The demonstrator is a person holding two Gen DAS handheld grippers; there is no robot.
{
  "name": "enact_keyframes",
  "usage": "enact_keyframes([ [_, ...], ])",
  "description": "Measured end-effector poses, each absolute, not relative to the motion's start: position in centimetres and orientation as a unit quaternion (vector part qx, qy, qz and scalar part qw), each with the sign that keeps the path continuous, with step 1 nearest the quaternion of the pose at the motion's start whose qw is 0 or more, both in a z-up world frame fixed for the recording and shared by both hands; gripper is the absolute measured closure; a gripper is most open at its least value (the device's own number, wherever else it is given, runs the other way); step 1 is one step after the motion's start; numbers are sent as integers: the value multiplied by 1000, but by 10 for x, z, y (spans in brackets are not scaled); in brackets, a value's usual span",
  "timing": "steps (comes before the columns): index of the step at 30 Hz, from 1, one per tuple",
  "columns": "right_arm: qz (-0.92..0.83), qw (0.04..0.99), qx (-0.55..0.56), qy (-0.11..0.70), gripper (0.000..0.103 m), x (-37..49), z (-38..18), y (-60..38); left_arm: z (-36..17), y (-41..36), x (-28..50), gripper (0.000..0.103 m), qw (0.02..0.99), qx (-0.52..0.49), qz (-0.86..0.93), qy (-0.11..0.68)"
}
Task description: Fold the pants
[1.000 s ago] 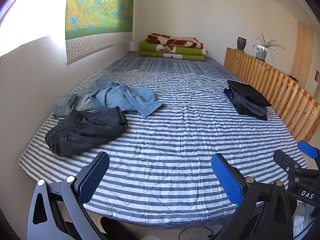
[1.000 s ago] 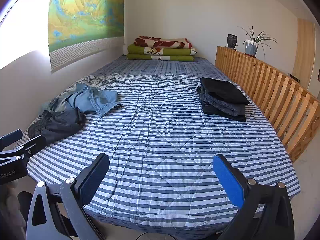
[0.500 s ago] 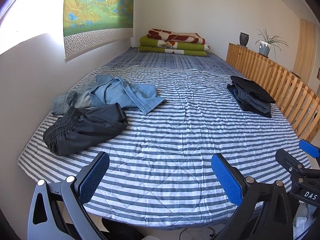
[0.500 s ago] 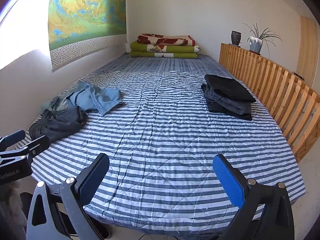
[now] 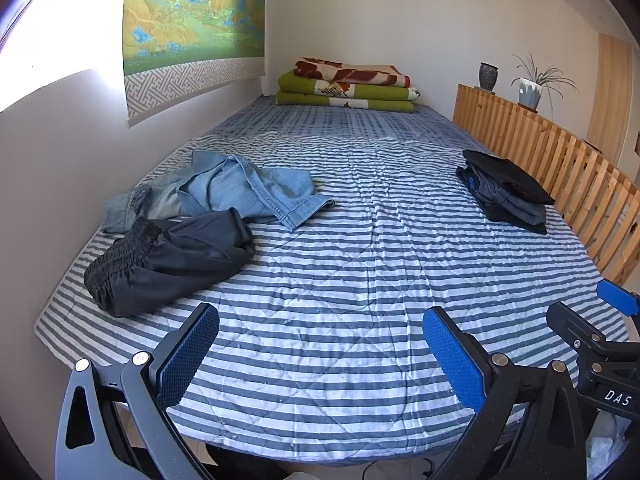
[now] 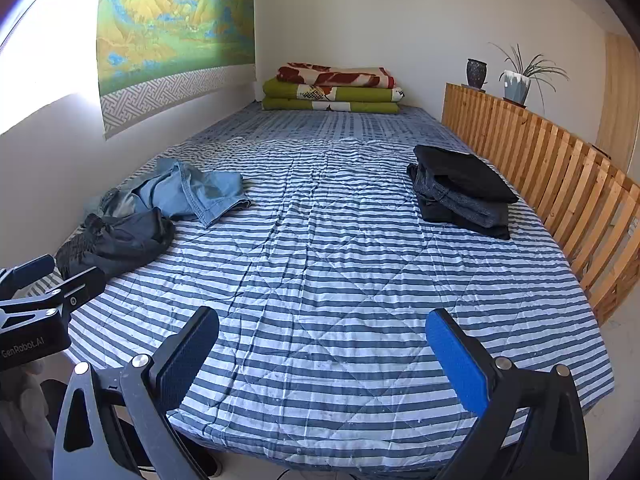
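Bed foot cut off behind spread tongs

From my left gripper, jaws wide and holding nothing, the striped bedspread lay bare through twelve o'clock. Crumpled dark pants blocked ten o'clock, light jeans touching behind them. The folded stack sat at one o'clock beside the wooden slat rail. Folded blankets closed the far end. My right gripper, likewise spread, faced clear bedspread.
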State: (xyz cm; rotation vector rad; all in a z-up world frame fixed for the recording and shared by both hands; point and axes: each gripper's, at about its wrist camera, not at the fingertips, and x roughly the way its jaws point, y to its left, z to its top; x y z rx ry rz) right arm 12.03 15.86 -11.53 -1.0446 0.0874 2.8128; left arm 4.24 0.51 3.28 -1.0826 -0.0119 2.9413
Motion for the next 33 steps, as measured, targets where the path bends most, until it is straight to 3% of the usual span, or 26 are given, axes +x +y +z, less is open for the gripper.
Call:
enact_keyframes([
  [33,930,67,-360,30,1,104,-124,158,18,-3,20,0,8,-359,933,-12],
])
